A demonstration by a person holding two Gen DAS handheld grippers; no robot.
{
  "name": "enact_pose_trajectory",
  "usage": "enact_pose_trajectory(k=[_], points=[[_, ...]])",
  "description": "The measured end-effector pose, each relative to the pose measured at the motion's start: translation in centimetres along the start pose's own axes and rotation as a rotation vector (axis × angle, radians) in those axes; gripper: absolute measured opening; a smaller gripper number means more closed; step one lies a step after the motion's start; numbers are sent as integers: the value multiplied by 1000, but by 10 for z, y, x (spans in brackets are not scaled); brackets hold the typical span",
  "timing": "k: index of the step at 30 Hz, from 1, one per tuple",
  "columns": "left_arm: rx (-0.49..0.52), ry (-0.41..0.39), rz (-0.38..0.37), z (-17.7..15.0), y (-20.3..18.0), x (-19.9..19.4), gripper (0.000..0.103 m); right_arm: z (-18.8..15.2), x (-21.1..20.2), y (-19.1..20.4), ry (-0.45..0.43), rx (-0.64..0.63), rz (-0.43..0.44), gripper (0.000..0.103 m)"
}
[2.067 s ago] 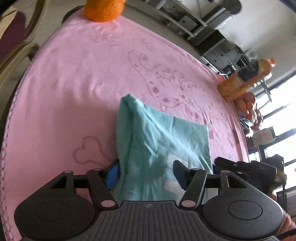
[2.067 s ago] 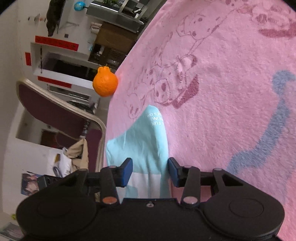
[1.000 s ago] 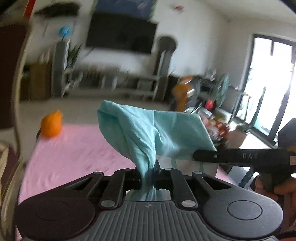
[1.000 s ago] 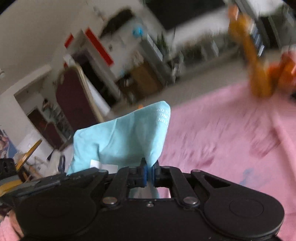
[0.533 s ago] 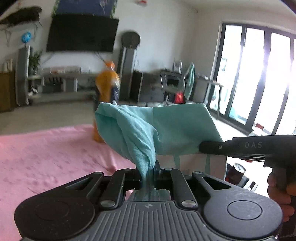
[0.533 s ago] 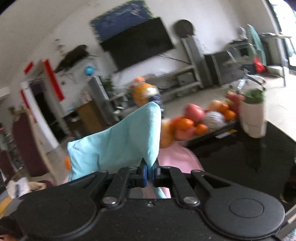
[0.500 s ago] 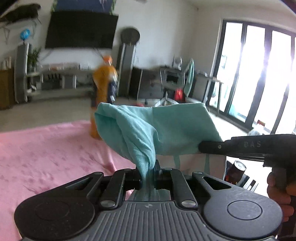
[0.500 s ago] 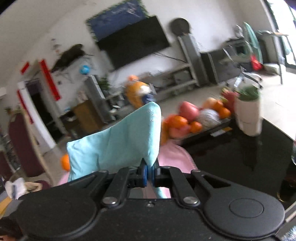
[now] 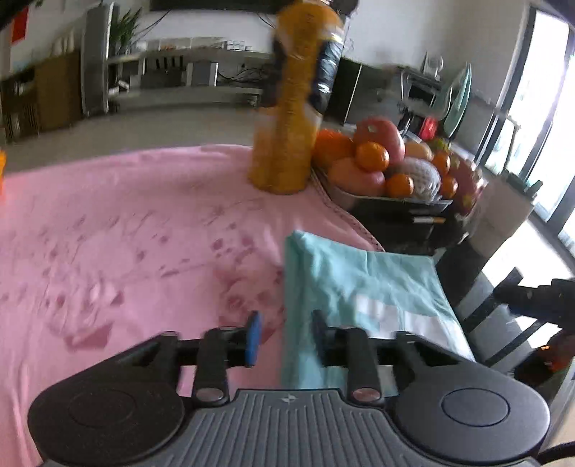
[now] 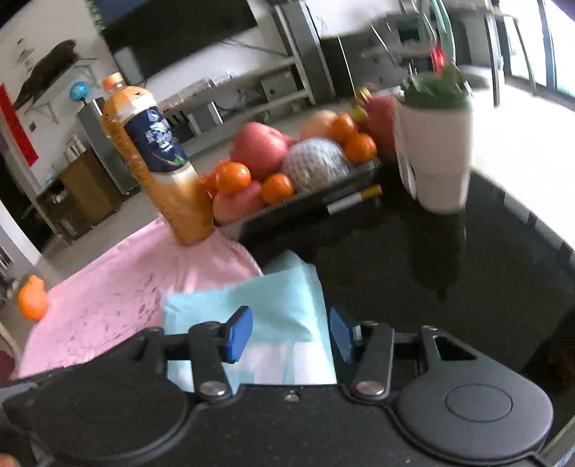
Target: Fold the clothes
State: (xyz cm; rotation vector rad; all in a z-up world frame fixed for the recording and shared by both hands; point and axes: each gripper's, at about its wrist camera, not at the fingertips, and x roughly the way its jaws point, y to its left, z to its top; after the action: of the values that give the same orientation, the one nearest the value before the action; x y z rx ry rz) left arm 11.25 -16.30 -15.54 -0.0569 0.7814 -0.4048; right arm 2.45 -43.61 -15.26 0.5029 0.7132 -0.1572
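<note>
Left wrist view: the left tongs [image 9: 284,332] are opening, the teal cloth [image 9: 363,291] lying loose between them, stretching ahead-right over the pink towel [image 9: 125,233]. Right wrist view: the right tongs [image 10: 290,332] are opening around the cloth's other end at the counter [image 10: 449,280] edge.

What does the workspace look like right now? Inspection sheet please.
Surface: dark table, pink blanket over part of it.
Job's things: teal garment, folded, lying across the blanket's edge.
Clutter: orange juice bottle, fruit tray, white plant pot, loose orange.
Grippers: left claw and right claw both opening, garment between the pads, not pinched.
Cables: nothing seen on the table.
Surroundings: living room, TV, shelving, bright windows.
</note>
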Motion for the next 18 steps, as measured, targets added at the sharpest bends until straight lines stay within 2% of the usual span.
enact_pose_trajectory(k=[2, 3, 4, 5, 6, 7, 10, 12, 15, 17, 18], points=[[0, 14, -41, -9, 9, -15, 29, -6, -9, -11, 29, 49, 34, 48], [17, 25, -69, -14, 5, -21, 20, -9, -14, -13, 48, 71, 35, 47], [40, 34, -98, -18, -2, -25, 18, -12, -18, -15, 68, 94, 35, 44], [68, 42, -122, -23, -12, -28, 18, -15, -22, -16, 92, 114, 38, 39], [101, 48, -138, -27, -23, -27, 18, -19, -22, -14, 125, 126, 43, 25], [138, 62, -148, -32, -34, -24, 19, -23, -21, -11, 164, 136, 44, 21], [237, 199, -89, -53, -55, -5, 21, -39, -5, 3, 339, 128, 11, 23], [269, 266, -33, -65, -57, -2, 25, -53, 6, 14, 454, 78, -61, 30], [260, 303, 4, -59, -58, -21, 25, -63, -4, 31, 481, 4, -106, 32], [243, 293, 10, -46, -60, -43, 27, -58, -23, 42, 443, -15, -99, 36], [235, 287, 14, -40, -61, -54, 33, -54, -36, 49, 415, -30, -96, 40]])
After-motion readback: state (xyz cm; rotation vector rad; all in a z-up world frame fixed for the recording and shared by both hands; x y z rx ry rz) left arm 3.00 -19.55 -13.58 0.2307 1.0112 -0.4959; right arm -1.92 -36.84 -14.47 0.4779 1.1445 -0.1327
